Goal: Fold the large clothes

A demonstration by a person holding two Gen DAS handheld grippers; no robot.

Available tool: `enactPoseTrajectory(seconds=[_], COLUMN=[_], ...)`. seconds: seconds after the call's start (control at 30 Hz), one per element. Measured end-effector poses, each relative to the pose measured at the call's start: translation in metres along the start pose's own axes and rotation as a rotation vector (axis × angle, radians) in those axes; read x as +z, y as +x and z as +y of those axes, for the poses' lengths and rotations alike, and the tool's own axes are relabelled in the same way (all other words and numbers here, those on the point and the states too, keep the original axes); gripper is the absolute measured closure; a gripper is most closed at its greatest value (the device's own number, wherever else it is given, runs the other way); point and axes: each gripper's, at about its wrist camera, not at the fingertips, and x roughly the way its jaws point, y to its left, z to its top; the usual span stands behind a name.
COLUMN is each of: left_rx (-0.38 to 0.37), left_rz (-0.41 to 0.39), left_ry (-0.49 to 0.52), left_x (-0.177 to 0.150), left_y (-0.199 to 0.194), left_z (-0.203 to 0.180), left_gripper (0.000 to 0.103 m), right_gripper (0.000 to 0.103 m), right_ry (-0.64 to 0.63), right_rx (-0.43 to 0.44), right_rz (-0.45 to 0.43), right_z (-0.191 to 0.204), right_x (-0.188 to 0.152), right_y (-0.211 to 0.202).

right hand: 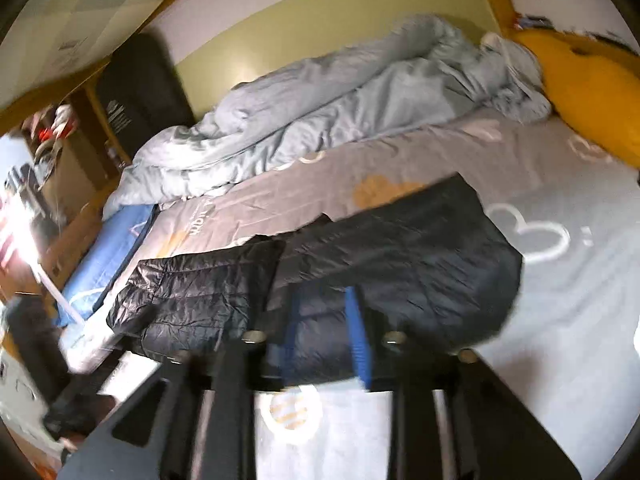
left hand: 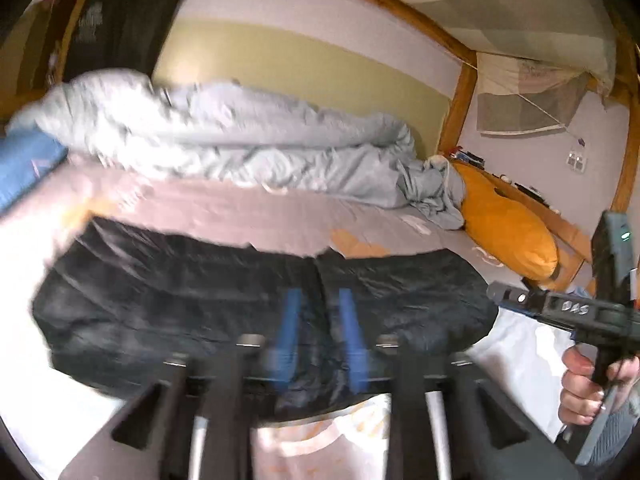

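A black quilted puffer jacket (left hand: 192, 300) lies flat across the grey bed sheet (left hand: 240, 220), folded into a long band. It also shows in the right wrist view (right hand: 400, 260). My left gripper (left hand: 318, 340) hovers over the jacket's near edge, its blue fingers (left hand: 290, 320) apart with nothing between them. My right gripper (right hand: 324, 336) is open over the jacket's near edge, its blue fingers (right hand: 356, 332) apart and empty. The right gripper's body (left hand: 580, 312) shows at the right of the left wrist view, held by a hand.
A crumpled light-blue duvet (left hand: 240, 136) lies along the wall behind the jacket. An orange pillow (left hand: 508, 224) sits at the bed's head. A blue folded item (right hand: 104, 256) lies at the bed's foot. A wooden bed frame (left hand: 460, 100) and dark hanging clothes (left hand: 120, 12) stand beyond.
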Motion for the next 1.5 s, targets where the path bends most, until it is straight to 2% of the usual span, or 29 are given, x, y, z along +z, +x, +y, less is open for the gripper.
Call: enactPoseTrajectory(seconds=[0.03,0.07,0.13,0.2,0.23,0.27,0.37,0.4,0.43,0.47,0.6,0.67,0.7,0.77,0.83,0.87,0.97,1.0,1.07,1.1,1.13,1.17,1.2,1.23,1.27,1.37,1.5], left_rx=[0.023,0.046,0.067,0.071,0.082,0.088,0.103,0.117,0.13,0.146,0.197,0.282,0.296,0.287,0.302,0.297,0.287,0.286,0.287,0.285,0.281,0.271,0.251,0.239,0.232,0.224,0.17], left_rz=[-0.018,-0.039,-0.059,-0.066,-0.082,-0.098,-0.108,-0.097,-0.095,-0.099,-0.106,-0.089,-0.069,-0.039,-0.023,-0.025,-0.034,-0.036,-0.033,-0.028,-0.024,-0.02,-0.017,-0.018,-0.021,-0.04,-0.038], left_ry=[0.012,0.017,0.029,0.036,0.036,0.037,0.035,0.034,0.031,0.021,0.011,0.02,0.009,-0.023,-0.062,-0.076,-0.102,-0.106,-0.107,-0.102,-0.1,-0.1,-0.102,-0.1,-0.096,-0.083,-0.104], left_x=[0.002,0.003,0.004,0.003,0.002,0.001,0.0,0.001,0.001,0.001,-0.003,-0.007,-0.009,-0.011,-0.013,-0.013,-0.012,-0.012,-0.013,-0.014,-0.015,-0.015,-0.016,-0.016,-0.015,-0.014,-0.013], left_y=[-0.009,-0.018,-0.037,-0.047,-0.051,-0.055,-0.051,-0.047,-0.044,-0.042,-0.03,-0.02,-0.016,-0.011,-0.011,-0.013,-0.016,-0.016,-0.015,-0.014,-0.013,-0.013,-0.015,-0.016,-0.019,-0.026,-0.032], left_z=[0.001,0.002,0.009,0.018,0.024,0.029,0.042,0.047,0.051,0.057,0.076,0.087,0.093,0.103,0.112,0.115,0.121,0.122,0.122,0.121,0.12,0.119,0.118,0.116,0.114,0.109,0.103], left_gripper=[0.028,0.024,0.022,0.02,0.017,0.016,0.013,0.013,0.013,0.013,0.012,0.012,0.012,0.012,0.012,0.012,0.012,0.012,0.012,0.012,0.012,0.012,0.012,0.012,0.012,0.012,0.012], right_gripper=[0.071,0.068,0.062,0.061,0.056,0.047,0.033,0.028,0.014,0.007,0.007,0.007,0.007,0.007,0.007,0.008,0.012,0.013,0.02,0.022,0.028,0.041,0.05,0.068,0.081,0.087,0.087], right_ry=[-0.004,-0.009,-0.009,-0.002,-0.001,0.0,-0.015,-0.03,-0.024,-0.003,0.141,0.229,0.291,0.436,0.532,0.562,0.599,0.585,0.533,0.523,0.525,0.527,0.517,0.495,0.473,0.417,0.334], right_rx=[-0.006,-0.008,0.004,0.007,0.0,-0.018,-0.163,-0.179,-0.164,-0.137,-0.089,-0.085,-0.066,0.008,0.029,0.027,0.092,0.113,0.132,0.103,0.076,0.072,0.066,0.05,0.043,0.043,-0.053], right_rz=[-0.006,-0.012,-0.007,-0.002,-0.009,-0.027,-0.121,-0.145,-0.143,-0.136,-0.091,-0.053,-0.033,0.012,0.032,0.036,0.028,0.034,0.036,0.034,0.035,0.035,0.03,0.021,0.01,-0.006,-0.097], right_z=[-0.004,-0.006,-0.011,-0.016,-0.019,-0.021,-0.023,-0.023,-0.025,-0.03,-0.064,-0.087,-0.099,-0.125,-0.142,-0.148,-0.156,-0.153,-0.143,-0.138,-0.134,-0.132,-0.13,-0.128,-0.126,-0.123,-0.132], right_x=[-0.003,-0.006,-0.009,-0.013,-0.015,-0.016,-0.023,-0.025,-0.026,-0.027,-0.024,-0.024,-0.026,-0.033,-0.039,-0.04,-0.041,-0.039,-0.037,-0.036,-0.036,-0.035,-0.032,-0.028,-0.023,-0.006,0.014], right_y=[-0.004,-0.005,-0.006,-0.005,-0.007,-0.009,-0.017,-0.019,-0.019,-0.017,0.002,0.018,0.025,0.039,0.049,0.053,0.065,0.07,0.078,0.081,0.084,0.085,0.082,0.078,0.071,0.047,-0.004])
